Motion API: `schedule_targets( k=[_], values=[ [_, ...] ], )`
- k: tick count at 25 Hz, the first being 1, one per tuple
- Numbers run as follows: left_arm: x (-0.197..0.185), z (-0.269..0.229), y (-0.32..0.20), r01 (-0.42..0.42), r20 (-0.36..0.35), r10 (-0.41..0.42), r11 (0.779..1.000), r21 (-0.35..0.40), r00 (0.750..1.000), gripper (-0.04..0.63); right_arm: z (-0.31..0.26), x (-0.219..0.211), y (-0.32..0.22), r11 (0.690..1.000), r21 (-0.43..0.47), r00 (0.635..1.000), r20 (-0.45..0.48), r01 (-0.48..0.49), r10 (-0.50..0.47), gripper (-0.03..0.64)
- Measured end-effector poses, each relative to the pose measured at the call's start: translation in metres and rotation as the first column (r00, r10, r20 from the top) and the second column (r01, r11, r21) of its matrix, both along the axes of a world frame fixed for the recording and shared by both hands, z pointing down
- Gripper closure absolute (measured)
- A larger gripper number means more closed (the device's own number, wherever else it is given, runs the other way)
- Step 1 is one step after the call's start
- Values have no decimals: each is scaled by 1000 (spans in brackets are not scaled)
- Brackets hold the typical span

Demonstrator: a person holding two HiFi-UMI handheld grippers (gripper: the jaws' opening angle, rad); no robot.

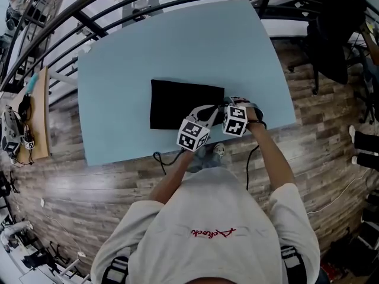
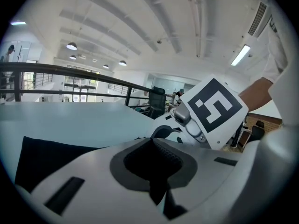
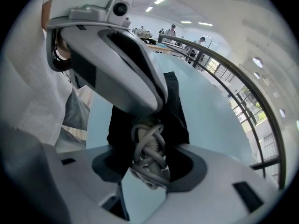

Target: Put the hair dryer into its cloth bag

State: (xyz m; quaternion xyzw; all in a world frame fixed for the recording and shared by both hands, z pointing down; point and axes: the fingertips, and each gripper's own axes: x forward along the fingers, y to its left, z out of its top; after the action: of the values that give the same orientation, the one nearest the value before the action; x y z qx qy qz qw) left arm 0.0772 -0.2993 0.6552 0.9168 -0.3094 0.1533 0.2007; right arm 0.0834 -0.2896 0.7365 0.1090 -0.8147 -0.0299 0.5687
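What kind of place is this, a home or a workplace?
Likely an open-plan workshop or lab loft: black railing, office chair, ceiling strip light, wood-look floor.

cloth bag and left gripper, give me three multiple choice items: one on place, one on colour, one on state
1. Where does the cloth bag lie?
A. on the wooden floor
B. on the light blue table
C. on a chair

2. What colour is the cloth bag?
A. black
B. red
C. white

3. How do the jaws of the left gripper stand?
A. wide apart with nothing between them
B. closed on the bag's fabric
C. closed on a cup

Answers:
1 B, the head view shows it flat on the table top.
2 A, it is black in all three views.
3 B, the left gripper view shows the jaws together with black cloth pinched between them.
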Motion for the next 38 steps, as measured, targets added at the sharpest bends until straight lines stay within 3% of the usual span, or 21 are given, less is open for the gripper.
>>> schedule_targets(
  k=[9,16,22,32,38],
  values=[
    [-4,-9,-1,19,-34,-18,1000,13,999,577,2,-33,-1,999,15,993,104,49,-50,387],
    [-12,-11,-6,32,-46,-32,999,9,998,577,4,-57,-1,998,-28,973,223,60,-52,385],
    [-20,-8,-9,51,-42,-51,999,-4,998,577,11,-71,-3,996,-47,962,268,75,-60,385],
    [-20,1,-1,32,-27,-33,999,-29,999,577,29,-71,2,993,-114,950,310,1,35,382],
    [-16,6,4,8,-15,-8,999,-42,1000,577,12,-43,-3,996,-78,945,323,-34,58,339]
  ],
)
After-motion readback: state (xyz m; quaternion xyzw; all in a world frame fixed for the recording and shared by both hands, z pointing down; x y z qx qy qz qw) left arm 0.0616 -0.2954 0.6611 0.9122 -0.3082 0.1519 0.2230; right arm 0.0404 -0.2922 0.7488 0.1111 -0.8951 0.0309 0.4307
